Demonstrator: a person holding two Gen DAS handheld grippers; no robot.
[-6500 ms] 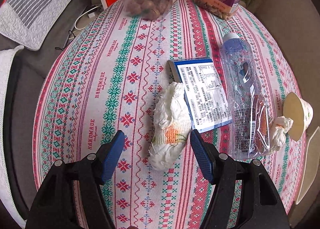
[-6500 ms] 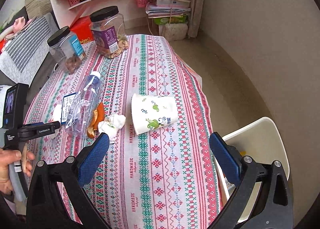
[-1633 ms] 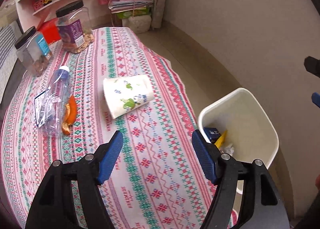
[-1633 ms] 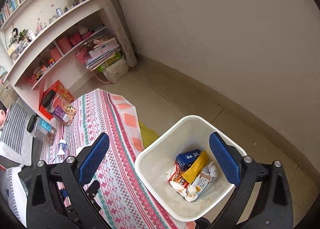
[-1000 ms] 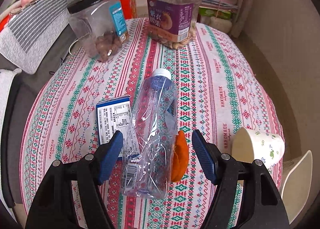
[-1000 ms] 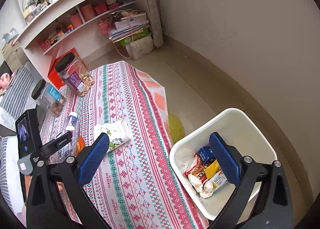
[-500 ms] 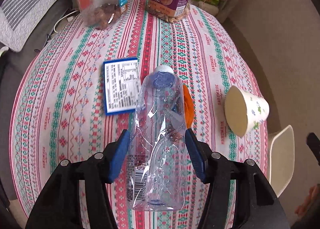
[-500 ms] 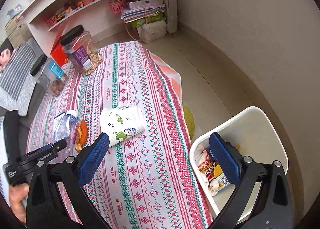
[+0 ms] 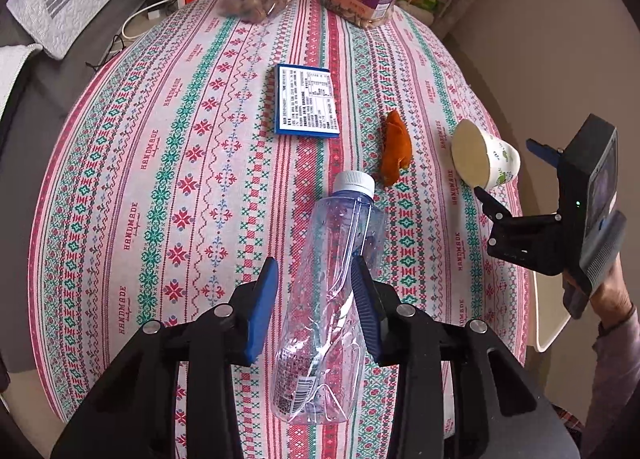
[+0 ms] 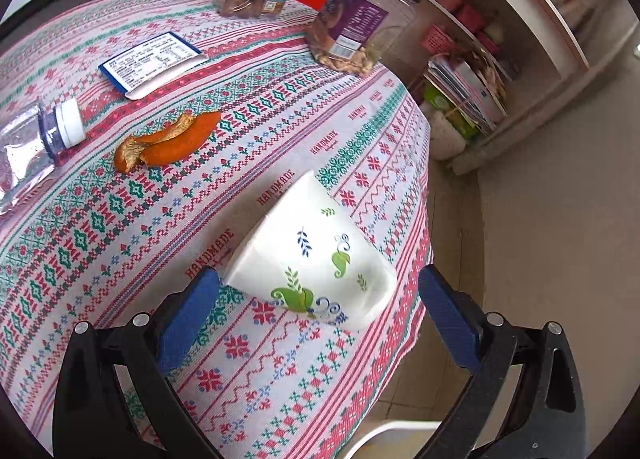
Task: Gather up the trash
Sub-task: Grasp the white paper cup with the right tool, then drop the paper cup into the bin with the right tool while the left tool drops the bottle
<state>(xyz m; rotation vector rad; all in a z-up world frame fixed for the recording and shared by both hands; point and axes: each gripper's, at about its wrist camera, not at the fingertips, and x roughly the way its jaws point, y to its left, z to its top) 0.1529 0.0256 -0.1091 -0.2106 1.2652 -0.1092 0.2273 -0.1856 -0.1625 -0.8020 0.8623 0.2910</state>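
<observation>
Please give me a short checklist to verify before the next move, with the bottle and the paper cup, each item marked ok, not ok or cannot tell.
1. Crushed clear plastic bottle with white cap lies between the fingers of the left gripper, whose jaws are closing: ok.
2. Both pads press on the bottle: cannot tell.
3. White paper cup with leaf print, on its side, lies between the wide-open fingers of the right gripper: ok.
4. Right pads touch the cup: not ok.
5. Orange peel is apart from both grippers: ok.
</observation>
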